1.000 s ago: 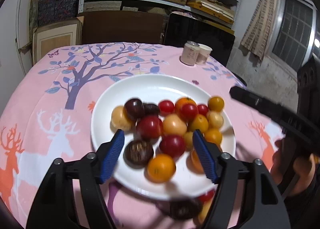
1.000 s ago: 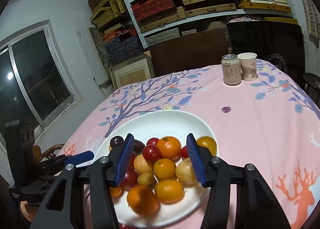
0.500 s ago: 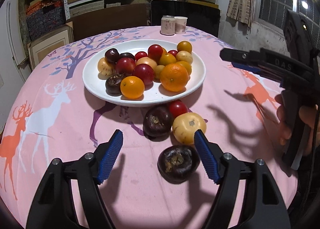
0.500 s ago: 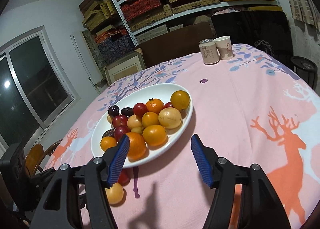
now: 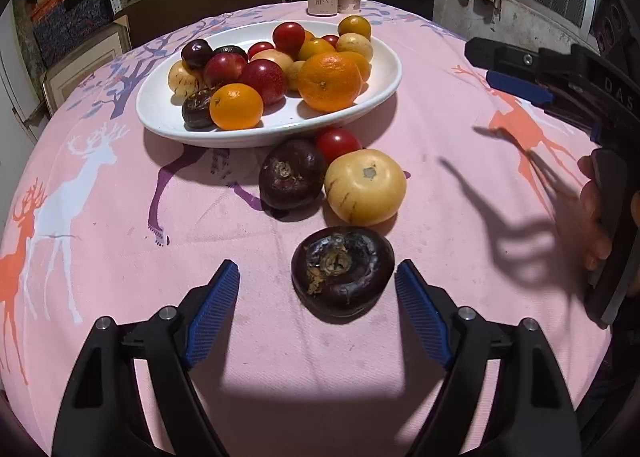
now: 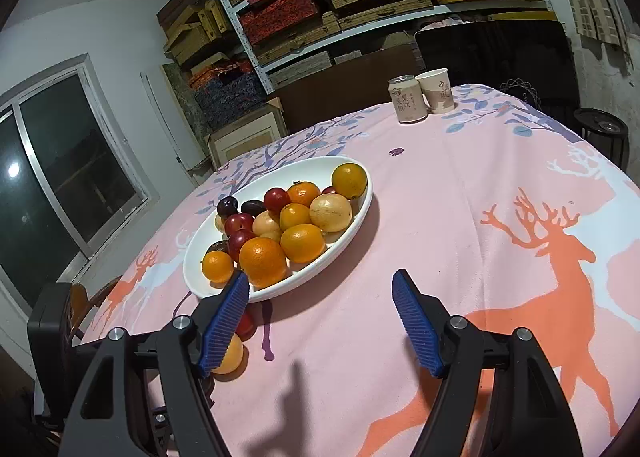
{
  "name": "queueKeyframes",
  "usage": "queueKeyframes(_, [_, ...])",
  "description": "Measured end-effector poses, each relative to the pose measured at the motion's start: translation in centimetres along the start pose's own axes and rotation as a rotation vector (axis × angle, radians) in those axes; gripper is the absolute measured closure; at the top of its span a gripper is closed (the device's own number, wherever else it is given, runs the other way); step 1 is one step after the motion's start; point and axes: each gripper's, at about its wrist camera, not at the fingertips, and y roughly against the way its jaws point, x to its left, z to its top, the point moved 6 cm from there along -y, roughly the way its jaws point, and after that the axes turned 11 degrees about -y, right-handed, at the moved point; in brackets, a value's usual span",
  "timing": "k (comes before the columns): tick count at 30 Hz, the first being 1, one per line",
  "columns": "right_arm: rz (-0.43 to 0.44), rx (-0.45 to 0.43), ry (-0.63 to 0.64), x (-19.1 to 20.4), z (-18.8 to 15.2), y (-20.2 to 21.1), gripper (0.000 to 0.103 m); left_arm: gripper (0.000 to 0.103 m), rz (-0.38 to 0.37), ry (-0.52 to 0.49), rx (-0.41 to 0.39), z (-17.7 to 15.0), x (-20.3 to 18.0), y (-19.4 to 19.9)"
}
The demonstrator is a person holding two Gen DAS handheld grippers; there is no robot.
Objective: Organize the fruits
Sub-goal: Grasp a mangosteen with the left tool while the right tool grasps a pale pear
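Observation:
A white plate (image 5: 384, 77) (image 6: 352, 231) holds several oranges, red plums, yellow and dark fruits. Loose on the pink cloth in front of it lie a dark wrinkled fruit (image 5: 342, 271), a second dark fruit (image 5: 291, 174), a yellow fruit (image 5: 365, 187) and a small red tomato (image 5: 338, 141). My left gripper (image 5: 317, 285) hovers over the cloth, its jaws opening on either side of the wrinkled fruit without touching it. My right gripper (image 6: 320, 293) is also opening, with only bare cloth between its fingers, just right of the plate. Its left finger partly hides a yellow fruit (image 6: 232, 357).
A drink can (image 6: 407, 98) and a paper cup (image 6: 437, 91) stand at the table's far edge. Shelves with boxes fill the back wall, and a dark chair stands behind the table. In the left wrist view the right gripper's body and a hand (image 5: 596, 209) occupy the right side.
Both grippers have drawn back from above the plate to the cloth in front of it and spread wider. The loose fruits have come into the left wrist view.

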Motion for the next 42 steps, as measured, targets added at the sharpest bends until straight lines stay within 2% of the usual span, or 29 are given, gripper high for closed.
queueKeyframes(1, [0.000,0.003,-0.001,0.0,0.0,-0.1,0.028,0.028,0.004,-0.001,-0.002,0.0,0.0,0.0])
queueKeyframes(4, [0.001,0.013,-0.012,-0.2,-0.1,-0.2,0.028,0.057,-0.002,-0.007,-0.027,0.1,-0.3,0.5])
queueKeyframes(10, [0.004,0.019,-0.016,-0.3,-0.2,-0.3,0.028,0.057,-0.031,0.047,-0.049,0.1,0.3,0.7])
queueKeyframes(21, [0.027,0.059,0.075,1.6,-1.1,-0.8,0.028,0.057,-0.013,0.150,-0.090,-0.2,2.1,1.5])
queueKeyframes(24, [0.052,0.111,0.155,3.6,-2.1,-1.3,0.028,0.057,-0.011,0.189,-0.117,-0.3,2.9,1.9])
queueKeyframes(27, [0.030,0.177,0.264,5.7,-3.6,-2.4,0.028,0.057,-0.010,0.233,-0.136,-0.5,3.8,2.2])
queueKeyframes(31, [0.015,0.285,0.340,7.6,-5.7,-4.1,0.028,0.057,-0.030,0.278,-0.138,-0.7,4.6,2.2])
queueKeyframes(34, [-0.014,0.325,0.361,8.4,-6.6,-5.1,0.029,0.057,-0.024,0.283,-0.154,-0.7,4.7,2.5])
queueKeyframes(35, [-0.016,0.332,0.360,8.5,-6.8,-5.3,0.030,0.057,-0.023,0.283,-0.158,-0.7,4.7,2.6])
queueKeyframes(40, [-0.014,0.402,0.364,9.1,-8.1,-6.4,0.050,0.057,-0.046,0.291,-0.152,-0.8,4.8,2.3])
queueKeyframes(42, [-0.017,0.404,0.360,9.2,-8.2,-6.7,0.053,0.057,-0.045,0.287,-0.157,-0.8,4.8,2.4])
